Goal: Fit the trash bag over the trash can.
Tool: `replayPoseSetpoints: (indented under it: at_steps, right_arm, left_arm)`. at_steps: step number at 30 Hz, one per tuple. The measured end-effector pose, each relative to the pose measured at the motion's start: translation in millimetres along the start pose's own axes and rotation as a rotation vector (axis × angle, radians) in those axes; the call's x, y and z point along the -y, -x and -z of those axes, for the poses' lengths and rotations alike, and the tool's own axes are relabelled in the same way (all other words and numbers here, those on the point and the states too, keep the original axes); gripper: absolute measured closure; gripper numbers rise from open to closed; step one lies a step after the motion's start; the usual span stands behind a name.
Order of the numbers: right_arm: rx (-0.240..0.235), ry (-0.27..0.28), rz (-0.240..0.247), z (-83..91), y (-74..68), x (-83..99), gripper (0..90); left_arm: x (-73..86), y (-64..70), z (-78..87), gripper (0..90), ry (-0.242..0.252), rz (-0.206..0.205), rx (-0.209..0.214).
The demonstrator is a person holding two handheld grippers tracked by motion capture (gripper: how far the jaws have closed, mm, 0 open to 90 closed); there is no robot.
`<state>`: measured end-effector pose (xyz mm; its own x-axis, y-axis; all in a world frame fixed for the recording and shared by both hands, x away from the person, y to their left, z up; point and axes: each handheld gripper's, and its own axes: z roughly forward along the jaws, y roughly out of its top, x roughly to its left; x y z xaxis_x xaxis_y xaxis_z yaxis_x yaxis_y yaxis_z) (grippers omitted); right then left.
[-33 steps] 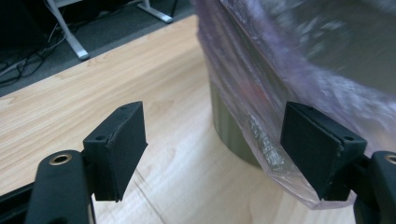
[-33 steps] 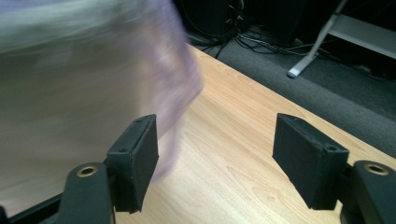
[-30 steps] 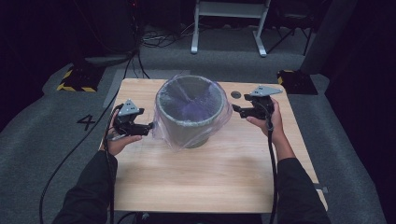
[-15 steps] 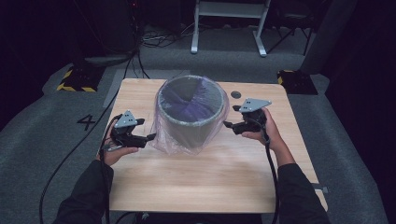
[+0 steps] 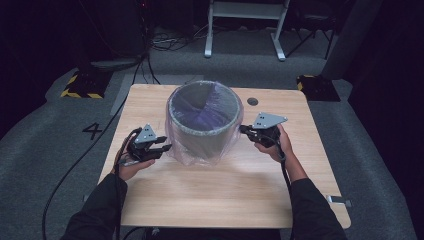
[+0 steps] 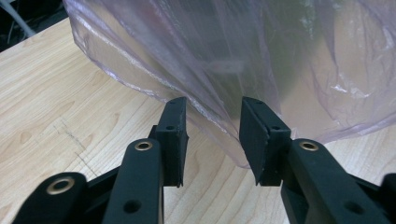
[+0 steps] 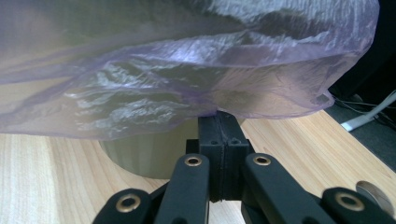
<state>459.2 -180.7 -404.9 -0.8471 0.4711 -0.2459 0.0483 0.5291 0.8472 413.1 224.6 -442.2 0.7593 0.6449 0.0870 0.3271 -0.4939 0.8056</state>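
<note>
A grey round bin (image 5: 204, 131) stands mid-table, lined with a clear, faintly purple plastic bag (image 5: 200, 154) whose skirt hangs outside down to the tabletop. My left gripper (image 5: 164, 148) sits at the bin's lower left. In the left gripper view it (image 6: 212, 128) is open, with the bag's hem (image 6: 219, 84) just beyond and partly between the fingertips. My right gripper (image 5: 243, 129) is at the bin's right side. In the right gripper view it (image 7: 223, 122) is shut on the bag's edge (image 7: 187, 88), with the bin wall (image 7: 149, 154) behind.
The wooden table (image 5: 220, 200) has bare surface in front of the bin. A round dark grommet (image 5: 252, 101) lies behind my right gripper. White metal frame legs (image 5: 245, 30) and a yellow-black striped block (image 5: 80, 85) stand on the floor beyond the table.
Both grippers have moved down and toward the person along the bin's sides. The bag's skirt now hangs lower over the bin. The left gripper has reached the hem.
</note>
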Motion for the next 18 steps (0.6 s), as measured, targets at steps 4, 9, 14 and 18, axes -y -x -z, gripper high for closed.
replayPoseSetpoints:
  at_steps: [4,9,14,18]
  right_arm:
    - [0.019,-0.006,-0.017,-0.8,-2.5,4.1,90.0]
    - [0.035,-0.005,-0.038,1.5,-4.7,12.8,90.0]
    - [0.047,-0.001,-0.021,10.9,-12.2,18.8,88.4]
    - [0.080,-0.006,-0.019,15.2,-16.7,19.1,63.4]
  left_arm:
    - [2.1,1.7,-2.1,70.3,0.009,-0.006,0.009]
    - [5.6,5.3,-2.6,68.0,-0.006,-0.017,-0.002]
    - [8.5,6.4,7.2,42.0,0.024,0.020,-0.017]
    - [11.7,11.3,15.9,23.8,0.058,0.039,0.031]
